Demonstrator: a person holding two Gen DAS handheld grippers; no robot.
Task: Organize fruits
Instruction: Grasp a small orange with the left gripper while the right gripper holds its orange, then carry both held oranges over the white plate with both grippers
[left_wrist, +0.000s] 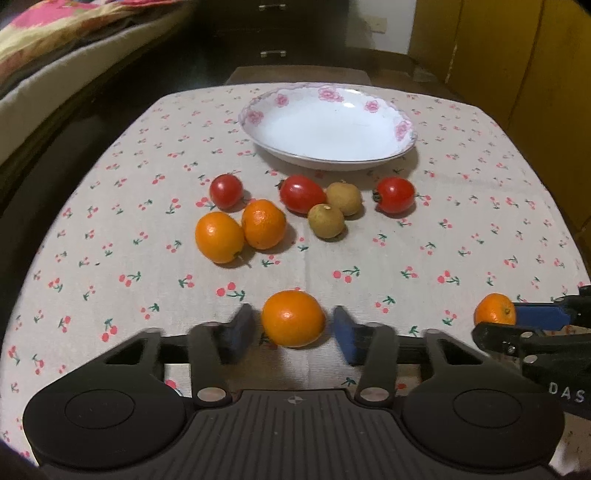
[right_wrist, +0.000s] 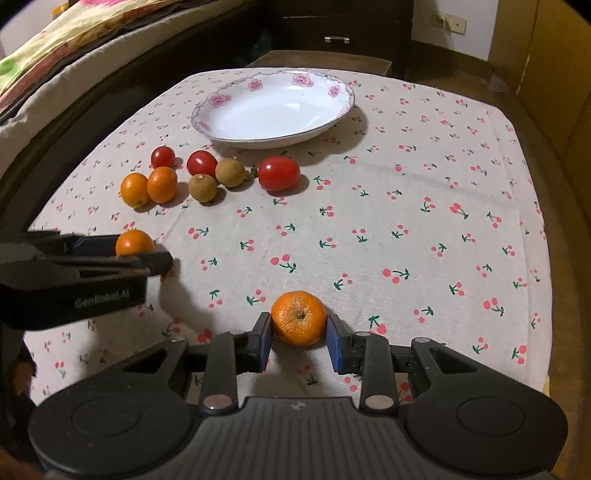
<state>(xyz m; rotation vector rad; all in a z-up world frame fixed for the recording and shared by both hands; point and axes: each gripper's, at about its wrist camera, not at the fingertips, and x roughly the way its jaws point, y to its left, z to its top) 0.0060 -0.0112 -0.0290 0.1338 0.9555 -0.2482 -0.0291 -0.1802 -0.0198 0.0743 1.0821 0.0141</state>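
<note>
A white floral plate (left_wrist: 328, 122) (right_wrist: 273, 107) stands empty at the far side of the cherry-print tablecloth. In front of it lie three red tomatoes (left_wrist: 301, 194), two brown longans (left_wrist: 327, 220) and two oranges (left_wrist: 240, 230). My left gripper (left_wrist: 293, 326) is open around another orange (left_wrist: 293, 318), with gaps on both sides; it also shows in the right wrist view (right_wrist: 135, 242). My right gripper (right_wrist: 299, 325) has its blue pads against an orange (right_wrist: 299, 317) that rests on the cloth, also seen in the left wrist view (left_wrist: 495, 309).
A bed with a patterned blanket (left_wrist: 55, 44) runs along the left. A dark drawer cabinet (left_wrist: 273, 33) stands behind the table and yellow cupboards (left_wrist: 517, 55) on the right. The two grippers sit side by side at the table's near edge.
</note>
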